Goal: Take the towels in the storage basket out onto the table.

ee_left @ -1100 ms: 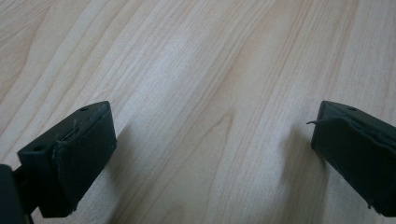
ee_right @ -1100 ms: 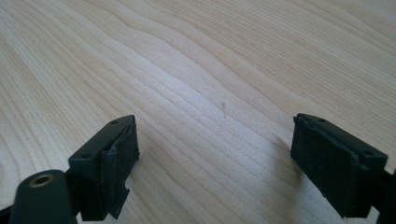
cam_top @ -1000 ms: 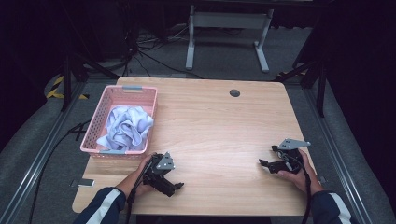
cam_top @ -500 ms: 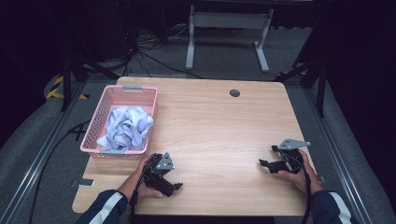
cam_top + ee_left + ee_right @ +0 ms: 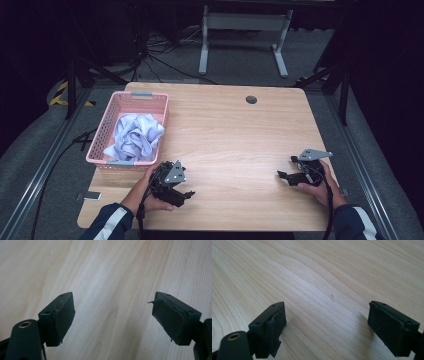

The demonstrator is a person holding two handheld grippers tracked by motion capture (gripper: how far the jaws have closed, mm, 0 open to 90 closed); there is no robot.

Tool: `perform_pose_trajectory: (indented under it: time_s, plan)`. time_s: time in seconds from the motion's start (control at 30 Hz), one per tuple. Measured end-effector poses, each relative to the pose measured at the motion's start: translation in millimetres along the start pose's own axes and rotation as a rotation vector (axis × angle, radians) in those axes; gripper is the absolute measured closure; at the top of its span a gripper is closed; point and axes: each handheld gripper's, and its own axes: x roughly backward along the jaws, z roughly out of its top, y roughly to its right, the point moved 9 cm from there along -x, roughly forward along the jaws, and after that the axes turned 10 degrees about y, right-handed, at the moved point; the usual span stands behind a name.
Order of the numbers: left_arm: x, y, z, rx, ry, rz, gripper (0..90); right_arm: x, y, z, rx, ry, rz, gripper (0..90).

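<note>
At near left of table [image 5: 230, 135], just beside near end of basket: left gripper [image 5: 186, 195], held in left hand [image 5: 150, 192], jaws pointing right across the wood, grey three-cornered plate on top, cable trailing back along the sleeve. Jaws wide apart in left gripper view [image 5: 113, 315], lately closing a little, nothing between them but bare wood grain; pads [image 5: 65, 315] worn and peeling at the edges. Well apart, at near right of table: right gripper [image 5: 281, 175], held in right hand [image 5: 317, 185], jaws pointing left toward the other gripper, grey plate raised above it, cable running back over the forearm. Jaws likewise wide apart in right gripper view [image 5: 325, 325], empty, low over the tabletop, shadow falling on the wood under the right-hand pad. Sleeves dark blue with white stripe, entering from near edge. At left edge of table, running from mid-depth toward far side: pink basket [image 5: 102, 152], slatted walls, grey handles at near and far ends. Inside basket, toward its near half: crumpled pale blue-white cloth [image 5: 135, 135], untouched by either gripper. At far centre-right of tabletop: round dark cable port [image 5: 251, 99]. Tabletop light wood, otherwise bare. Beyond far edge: white metal stand [image 5: 245, 25] on grey carpet, black cables [image 5: 150, 55] at far left. Near-left floor: black-and-yellow tape [image 5: 62, 92].
</note>
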Motion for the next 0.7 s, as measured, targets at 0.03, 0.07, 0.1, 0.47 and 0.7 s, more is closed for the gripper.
perform_pose_trajectory:
  time_s: [0.03,0.07,0.1,0.47,0.7]
  plan:
    - [4.7,-2.3,3.6,0.004,0.019,0.009,18.7,0.0,0.0,0.0,0.0,0.0,0.0,15.3]
    - [9.8,-4.9,6.6,0.005,0.033,0.024,18.6,0.0,-0.1,0.0,-0.001,0.0,0.0,15.3]
    - [13.7,-6.7,8.5,0.002,0.041,0.03,18.1,0.0,0.0,0.0,0.0,0.0,0.0,15.3]
    - [56.4,-37.8,15.3,0.029,0.117,0.167,17.5,0.1,-0.2,0.0,-0.001,0.0,0.001,15.3]
    - [70.8,-51.2,13.2,0.033,0.117,0.226,17.5,0.1,-0.2,-0.1,-0.001,-0.001,0.001,15.3]
